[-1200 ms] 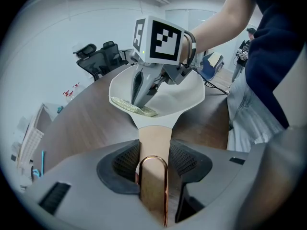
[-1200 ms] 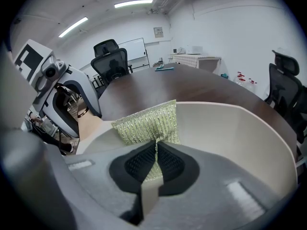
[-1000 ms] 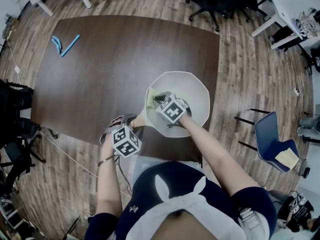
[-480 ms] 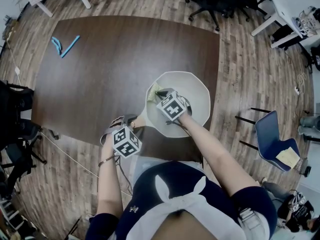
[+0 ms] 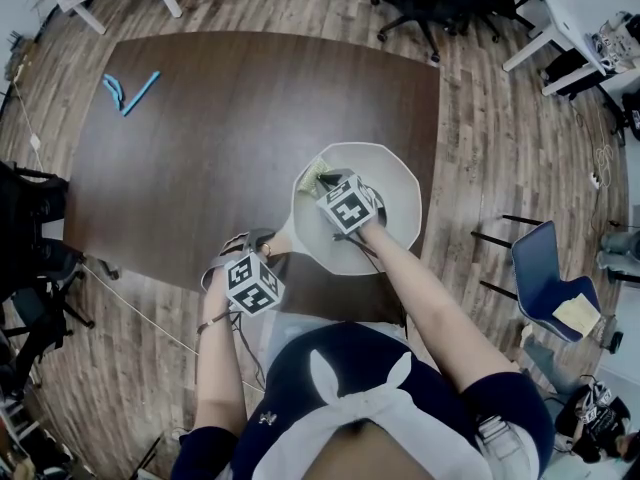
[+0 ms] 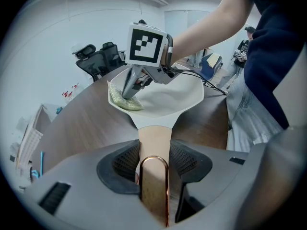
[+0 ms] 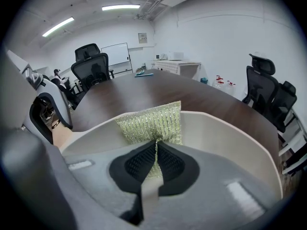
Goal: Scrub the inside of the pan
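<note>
On the near side of the dark tabletop (image 5: 200,138), just ahead of us, sits the pale pan (image 5: 398,193), with its handle (image 6: 154,140) pointing back toward our body. Our left tongs (image 6: 154,161) are clenched on that light tan handle and hold the pan flat on the wood. A copper-coloured loop (image 6: 154,176) shows at the handle's end between the pads. Our right tongs (image 7: 156,159) are clamped on the lower edge of a yellow-green scrub pad (image 7: 152,122), which lies against the pan's inner wall at its far-left side, close to the rim. We judge the scrubbing to be under way, since the pad is inside the pan and on its surface. Nothing shows how much of the interior has been covered. The floor and the right-hand wall probably remain to be worked. The pan is shallow, and its rim has flat faceted sides rather than a round edge. Its inside looks matte and off-white, with no stains, suds or water that we can make out.
</note>
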`<state>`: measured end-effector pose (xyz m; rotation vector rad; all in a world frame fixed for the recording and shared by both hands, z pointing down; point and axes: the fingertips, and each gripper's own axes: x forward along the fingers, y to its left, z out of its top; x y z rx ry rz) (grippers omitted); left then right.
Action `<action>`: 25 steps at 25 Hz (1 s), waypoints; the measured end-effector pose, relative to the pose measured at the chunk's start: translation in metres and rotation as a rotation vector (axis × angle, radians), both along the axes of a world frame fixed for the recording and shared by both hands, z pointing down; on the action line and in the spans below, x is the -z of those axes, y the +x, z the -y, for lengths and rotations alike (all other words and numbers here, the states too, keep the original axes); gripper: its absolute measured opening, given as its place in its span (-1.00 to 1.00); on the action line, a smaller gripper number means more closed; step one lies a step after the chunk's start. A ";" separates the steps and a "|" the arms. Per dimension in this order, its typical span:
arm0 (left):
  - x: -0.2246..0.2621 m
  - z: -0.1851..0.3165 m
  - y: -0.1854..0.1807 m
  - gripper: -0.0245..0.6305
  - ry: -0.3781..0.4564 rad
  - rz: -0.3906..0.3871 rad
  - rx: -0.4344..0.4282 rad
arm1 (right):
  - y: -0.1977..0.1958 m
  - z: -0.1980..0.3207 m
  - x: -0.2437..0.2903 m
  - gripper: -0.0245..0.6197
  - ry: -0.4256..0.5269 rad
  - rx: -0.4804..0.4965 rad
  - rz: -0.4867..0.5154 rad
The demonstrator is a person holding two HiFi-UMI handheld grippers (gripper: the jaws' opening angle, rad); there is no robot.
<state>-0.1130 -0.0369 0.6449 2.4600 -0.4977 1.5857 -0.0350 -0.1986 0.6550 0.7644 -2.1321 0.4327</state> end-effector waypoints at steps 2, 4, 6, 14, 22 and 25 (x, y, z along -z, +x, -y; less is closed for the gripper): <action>0.000 0.000 0.000 -0.33 -0.001 0.000 0.000 | 0.003 0.003 0.000 -0.90 0.003 -0.013 -0.003; 0.000 0.000 0.001 -0.33 -0.001 0.000 0.000 | 0.007 0.006 0.000 -0.90 0.002 -0.026 -0.011; 0.000 0.000 0.002 -0.33 -0.001 0.000 0.000 | 0.010 0.008 -0.002 -0.90 0.003 -0.045 -0.006; 0.000 0.001 0.001 -0.33 -0.004 0.000 -0.002 | 0.020 0.018 0.002 -0.89 0.040 -0.092 -0.020; -0.001 0.003 0.007 -0.33 -0.008 -0.002 -0.001 | 0.040 0.033 0.001 -0.89 0.066 -0.133 -0.040; -0.002 0.003 0.009 -0.33 -0.010 -0.003 0.002 | 0.044 0.034 -0.001 -0.89 0.060 -0.147 -0.049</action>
